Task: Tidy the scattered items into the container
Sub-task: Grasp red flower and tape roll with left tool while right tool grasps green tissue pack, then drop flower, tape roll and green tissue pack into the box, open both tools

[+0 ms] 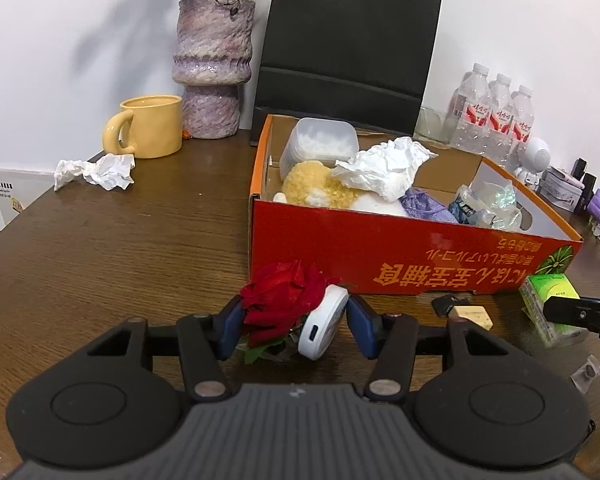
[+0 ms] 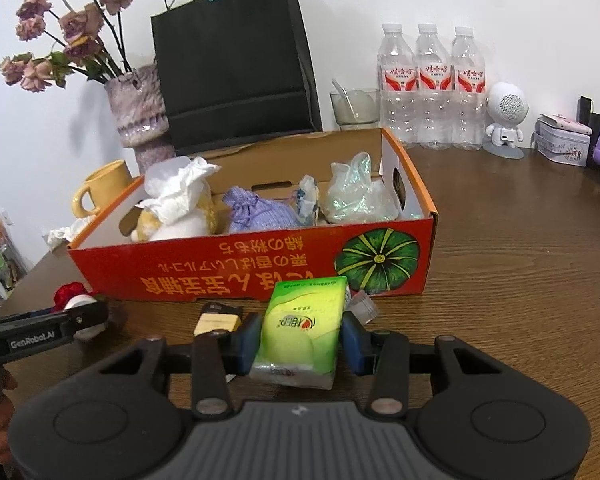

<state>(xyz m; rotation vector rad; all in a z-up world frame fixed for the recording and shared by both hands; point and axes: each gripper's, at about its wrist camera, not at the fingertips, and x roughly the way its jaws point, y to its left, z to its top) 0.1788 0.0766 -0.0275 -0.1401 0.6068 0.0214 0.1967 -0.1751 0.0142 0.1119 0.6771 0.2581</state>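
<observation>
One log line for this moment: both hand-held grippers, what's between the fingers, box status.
left hand-held gripper: around red rose and white case | right hand-held gripper: around green tissue pack | orange box: partly filled

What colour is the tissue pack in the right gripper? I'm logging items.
Green and yellow-green, the tissue pack shows best in the right wrist view, between the right gripper fingers.

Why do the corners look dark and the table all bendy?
Both wrist views use fisheye lenses: corners go black and the table edge curves. In the left wrist view the vase casts a soft grey shadow on the wall; in the right wrist view the bottles stay sharp.
</observation>
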